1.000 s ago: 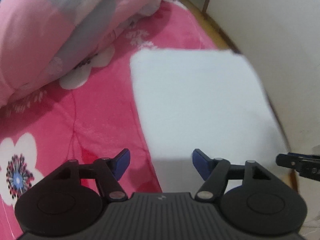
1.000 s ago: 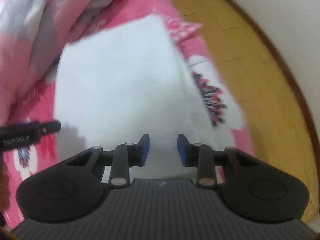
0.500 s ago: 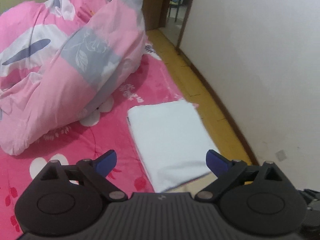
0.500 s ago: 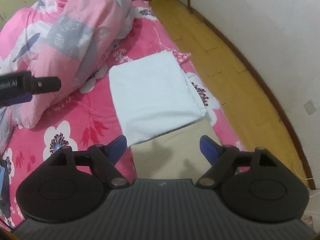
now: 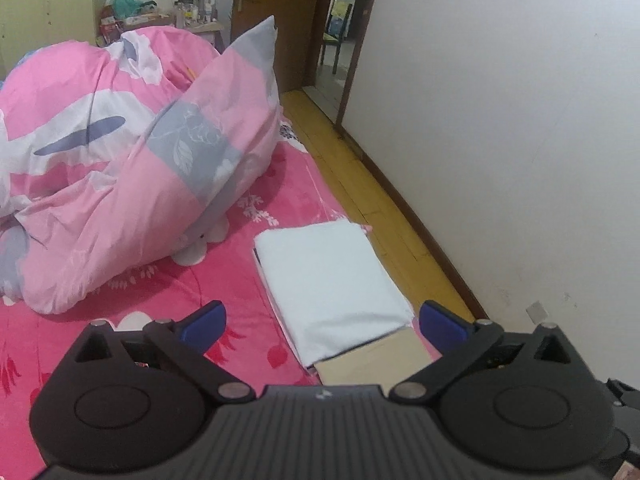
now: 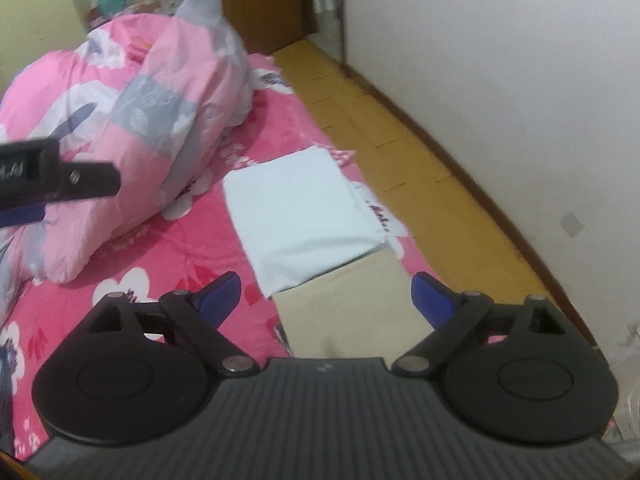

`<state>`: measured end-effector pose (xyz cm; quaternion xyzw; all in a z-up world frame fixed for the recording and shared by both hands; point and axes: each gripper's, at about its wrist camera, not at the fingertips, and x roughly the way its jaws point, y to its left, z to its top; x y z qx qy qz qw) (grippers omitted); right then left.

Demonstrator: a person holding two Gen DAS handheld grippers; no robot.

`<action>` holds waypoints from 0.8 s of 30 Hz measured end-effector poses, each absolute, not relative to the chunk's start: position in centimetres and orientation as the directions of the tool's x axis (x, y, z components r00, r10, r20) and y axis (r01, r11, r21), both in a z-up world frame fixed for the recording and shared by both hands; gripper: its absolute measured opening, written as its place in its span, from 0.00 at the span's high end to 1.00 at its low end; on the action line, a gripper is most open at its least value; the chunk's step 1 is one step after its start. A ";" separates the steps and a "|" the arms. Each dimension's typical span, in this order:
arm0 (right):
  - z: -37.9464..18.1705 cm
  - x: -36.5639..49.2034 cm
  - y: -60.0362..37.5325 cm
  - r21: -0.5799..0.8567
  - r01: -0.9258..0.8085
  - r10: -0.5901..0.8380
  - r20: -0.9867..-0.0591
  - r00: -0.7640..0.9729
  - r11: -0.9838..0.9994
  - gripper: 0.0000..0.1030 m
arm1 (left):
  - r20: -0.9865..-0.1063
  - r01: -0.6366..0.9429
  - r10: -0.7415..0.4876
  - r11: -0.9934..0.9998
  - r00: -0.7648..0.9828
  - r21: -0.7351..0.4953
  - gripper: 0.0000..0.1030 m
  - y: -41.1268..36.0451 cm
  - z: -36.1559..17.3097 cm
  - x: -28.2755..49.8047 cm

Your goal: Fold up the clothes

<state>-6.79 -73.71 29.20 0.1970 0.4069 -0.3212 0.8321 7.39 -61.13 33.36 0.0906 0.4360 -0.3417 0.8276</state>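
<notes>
Now both hand-held grippers, left (image 5: 322,322) and right (image 6: 326,294), higher above the folded white garment (image 5: 332,280), jaws freshly spread, empty.

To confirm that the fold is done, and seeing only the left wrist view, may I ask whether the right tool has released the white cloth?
Observer: Yes. The right tool is open. Its jaws have just been opening, and nothing is between them.
Operator: Thank you. How much of the beige cloth shows?
Observer: A broad strip of the beige cloth sticks out from under the white cloth, with a small crease by the tool's body.
Operator: Is anything beside the white cloth on the wall side?
Observer: Only a flower print on the bedspread, partly covered by the cloth.
</notes>
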 end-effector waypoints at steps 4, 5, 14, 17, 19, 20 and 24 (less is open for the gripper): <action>29.7 -7.5 -72.5 0.020 0.725 -0.442 -0.781 0.441 0.688 0.03 | -0.780 0.652 -0.473 0.750 0.410 -0.112 0.00 -60.7 33.6 6.4; 29.9 -7.6 -72.2 0.009 0.727 -0.455 -0.775 0.439 0.686 0.03 | -0.771 0.652 -0.480 0.750 0.420 -0.112 0.00 -60.5 33.7 6.1; 31.5 -8.2 -70.4 -0.039 0.735 -0.515 -0.739 0.435 0.677 0.01 | -0.757 0.682 -0.468 0.730 0.455 -0.041 0.00 -60.4 34.2 5.1; 31.6 -7.9 -70.3 -0.056 0.737 -0.523 -0.741 0.422 0.673 0.01 | -0.768 0.678 -0.449 0.735 0.458 -0.025 0.00 -60.3 34.1 5.2; 31.6 -7.7 -70.1 -0.070 0.742 -0.530 -0.745 0.406 0.667 0.01 | -0.772 0.670 -0.434 0.743 0.464 -0.015 0.00 -60.1 34.0 5.3; 31.7 -7.6 -70.1 -0.075 0.743 -0.533 -0.745 0.403 0.666 0.01 | -0.772 0.664 -0.429 0.748 0.469 -0.012 0.00 -60.0 33.9 5.4; 31.7 -7.3 -69.8 -0.092 0.741 -0.540 -0.745 0.392 0.665 0.01 | -0.780 0.638 -0.423 0.769 0.460 -0.041 0.00 -59.4 33.7 6.0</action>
